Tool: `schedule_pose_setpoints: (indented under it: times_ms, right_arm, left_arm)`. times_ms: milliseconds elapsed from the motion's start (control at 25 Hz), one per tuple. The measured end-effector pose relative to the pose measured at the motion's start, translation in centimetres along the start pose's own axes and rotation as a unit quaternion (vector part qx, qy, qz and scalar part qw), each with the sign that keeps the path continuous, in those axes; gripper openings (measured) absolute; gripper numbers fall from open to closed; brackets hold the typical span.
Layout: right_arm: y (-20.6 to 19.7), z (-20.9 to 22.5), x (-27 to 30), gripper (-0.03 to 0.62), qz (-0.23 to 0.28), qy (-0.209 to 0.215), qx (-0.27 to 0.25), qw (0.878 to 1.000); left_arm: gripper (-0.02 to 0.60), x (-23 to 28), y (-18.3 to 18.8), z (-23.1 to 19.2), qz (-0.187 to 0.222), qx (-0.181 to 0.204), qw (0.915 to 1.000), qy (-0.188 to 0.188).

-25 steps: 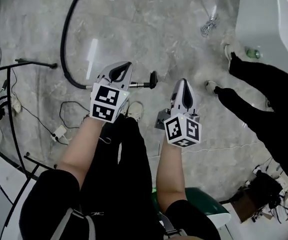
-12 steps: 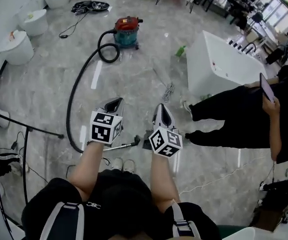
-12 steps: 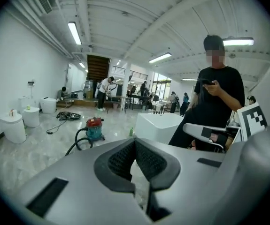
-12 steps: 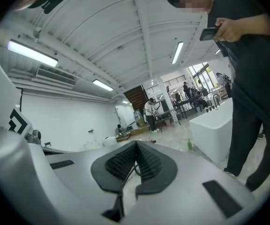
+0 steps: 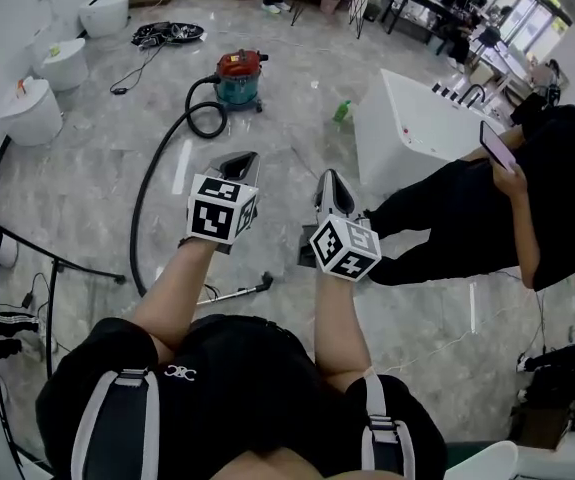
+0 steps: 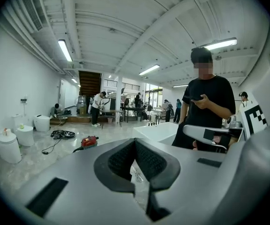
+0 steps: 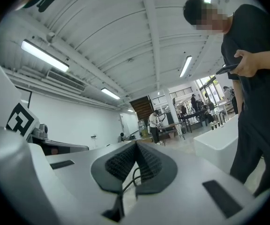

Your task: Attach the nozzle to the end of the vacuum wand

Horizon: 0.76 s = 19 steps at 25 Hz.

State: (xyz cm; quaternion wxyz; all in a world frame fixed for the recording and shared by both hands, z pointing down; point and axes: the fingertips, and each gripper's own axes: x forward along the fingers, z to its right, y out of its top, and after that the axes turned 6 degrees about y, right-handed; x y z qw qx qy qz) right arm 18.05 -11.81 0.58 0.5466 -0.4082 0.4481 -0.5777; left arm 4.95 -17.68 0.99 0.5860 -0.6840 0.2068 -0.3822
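no word, number or brand can be read; the left white cube (image 5: 222, 209) and the right white cube (image 5: 345, 248) bear only black square code patterns, and the black shirt's white emblem (image 5: 174, 372) is too small to read

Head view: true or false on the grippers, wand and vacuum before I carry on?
1. The left gripper and right gripper are both shut and empty. True.
2. The silver metal vacuum wand lies on the grey marble floor. True.
3. The right gripper grips the wand. False: nothing is between its jaws; the wand lies untouched.
4. The red-lidded teal vacuum canister has no hose. False: a black hose curls from it across the floor.
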Motion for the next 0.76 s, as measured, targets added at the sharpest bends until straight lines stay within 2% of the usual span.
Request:
schedule_pose_setpoints:
  times_ms: [240, 520, 760]
  right_arm:
    - [0.9, 0.4, -0.1, 0.014, 0.008, 0.004, -0.011, 1.0]
    - [2.7, 1.7, 0.1, 0.014, 0.012, 0.006, -0.011, 1.0]
    - [1.9, 2.5, 0.3, 0.014, 0.01, 0.005, -0.013, 1.0]
  left_arm:
    - [0.009, 0.8, 0.9, 1.1, 0.009, -0.004, 0.9999, -0.013]
    - [0.009, 2.0, 2.0, 2.9, 0.005, 0.011, 0.9998, -0.015]
    - [0.009, 2.9, 0.9, 3.8, 0.001, 0.003, 0.9997, -0.025]
